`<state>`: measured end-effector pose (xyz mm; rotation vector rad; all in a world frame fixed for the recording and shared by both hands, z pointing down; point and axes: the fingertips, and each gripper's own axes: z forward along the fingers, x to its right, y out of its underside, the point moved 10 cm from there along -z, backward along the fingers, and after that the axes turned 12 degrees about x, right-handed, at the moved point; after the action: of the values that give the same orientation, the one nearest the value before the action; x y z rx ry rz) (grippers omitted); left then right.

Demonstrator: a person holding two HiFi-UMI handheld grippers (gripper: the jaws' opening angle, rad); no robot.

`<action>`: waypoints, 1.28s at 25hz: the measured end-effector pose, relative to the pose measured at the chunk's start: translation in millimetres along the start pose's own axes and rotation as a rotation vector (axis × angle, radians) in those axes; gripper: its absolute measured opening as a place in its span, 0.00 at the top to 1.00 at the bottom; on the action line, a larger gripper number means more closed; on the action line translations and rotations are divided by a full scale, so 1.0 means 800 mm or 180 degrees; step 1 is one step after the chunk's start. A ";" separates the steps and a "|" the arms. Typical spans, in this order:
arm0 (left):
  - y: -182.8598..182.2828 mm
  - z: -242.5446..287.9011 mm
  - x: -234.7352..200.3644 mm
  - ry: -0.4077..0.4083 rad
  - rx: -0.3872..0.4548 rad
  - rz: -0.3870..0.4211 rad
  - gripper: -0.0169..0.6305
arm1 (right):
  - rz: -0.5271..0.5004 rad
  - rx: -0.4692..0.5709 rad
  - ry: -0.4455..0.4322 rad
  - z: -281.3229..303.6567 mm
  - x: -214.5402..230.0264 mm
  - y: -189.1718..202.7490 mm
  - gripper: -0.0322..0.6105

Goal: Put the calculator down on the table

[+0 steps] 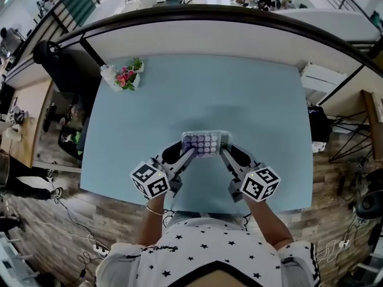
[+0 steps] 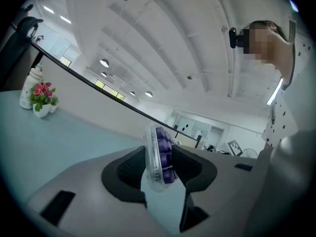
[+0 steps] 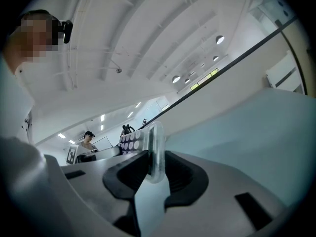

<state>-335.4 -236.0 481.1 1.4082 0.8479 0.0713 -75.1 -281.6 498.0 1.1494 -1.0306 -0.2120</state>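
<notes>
Gripping one short end apiece, the left claw (image 2: pixel 157 167) and the right claw (image 3: pixel 157 168) were both clenched on the calculator (image 1: pixel 206 143), whose clear rim sat pinched between each pair of jaws. The left claw had the end nearer the flower vase (image 1: pixel 122 76) and the right claw the end farther from it. The calculator's long axis therefore ran straight from one claw to the other, keys facing up. It hung over the pale blue bench (image 1: pixel 251 100), well apart from the flower vase, on the side of it towards the bench's near edge. No view showed whether its underside touched the bench; it looked to be just clear. The coming move seemed to turn on lowering both ends together and level, since neither claw was the nearer one.
</notes>
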 end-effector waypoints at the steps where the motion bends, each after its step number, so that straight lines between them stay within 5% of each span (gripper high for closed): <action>1: 0.001 0.000 -0.004 0.0001 -0.0020 -0.0014 0.71 | 0.0012 -0.0010 0.0023 0.002 0.000 0.003 0.79; 32: 0.091 -0.011 -0.092 -0.0315 -0.0668 -0.0616 0.69 | 0.0344 -0.0653 0.0631 0.030 0.036 0.098 0.80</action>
<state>-361.1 -251.2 580.5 1.1194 0.8644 -0.0558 -104.6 -280.1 580.0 0.9071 -0.8711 -0.1122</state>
